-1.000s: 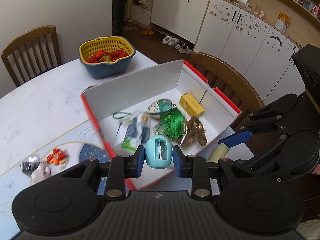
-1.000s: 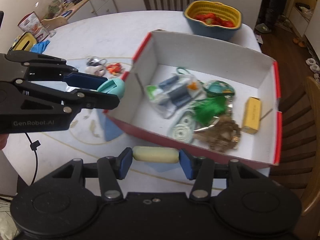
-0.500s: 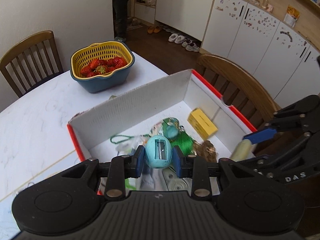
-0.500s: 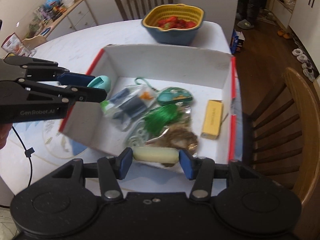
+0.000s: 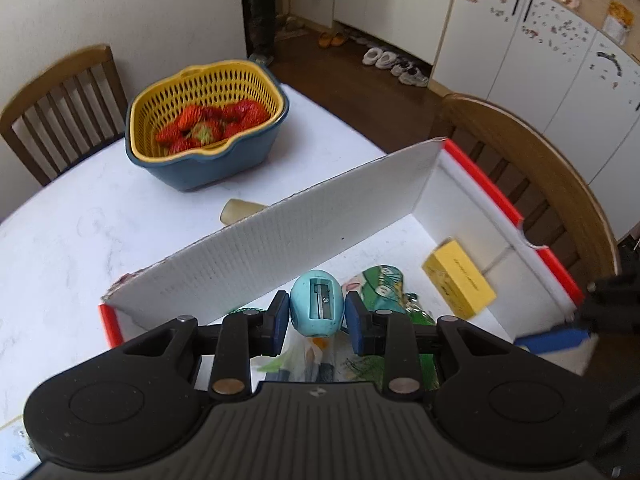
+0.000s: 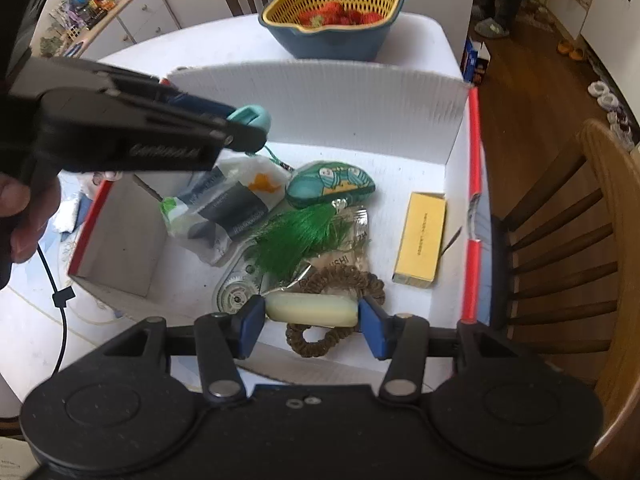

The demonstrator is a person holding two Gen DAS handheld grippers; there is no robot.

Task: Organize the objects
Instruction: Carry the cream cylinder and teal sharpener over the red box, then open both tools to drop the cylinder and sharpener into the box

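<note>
white marble-look table point(image 5: 72, 240) in a kitchen-dining room, wooden chairs round it, white cabinets behind.

left wrist view: left gripper point(image 5: 316, 316) clamped tight on a light blue egg-shaped sharpener point(image 5: 317, 303), blade slot facing the cam, held over the white box w/ red edges point(image 5: 280, 248). just past the pads, right of them, a green patterned pouch point(image 5: 382, 284); further right a yellow box point(image 5: 460, 278) on the box floor. far ahead-left, beyond the box wall, a yellow strainer in a blue bowl point(image 5: 208, 124) w/ strawberries. right gripper's blue pad pokes in at far right.

right wrist view: right gripper point(image 6: 311, 318) half open but pressed on both ends of a pale yellow bar point(image 6: 312, 309), over the box's near edge. under it a brown scrunchie point(image 6: 320, 340); ahead a green tassel point(image 6: 298, 240), a plastic packet point(image 6: 228, 208). left gripper w/ sharpener ahead-left, over the box.
</note>
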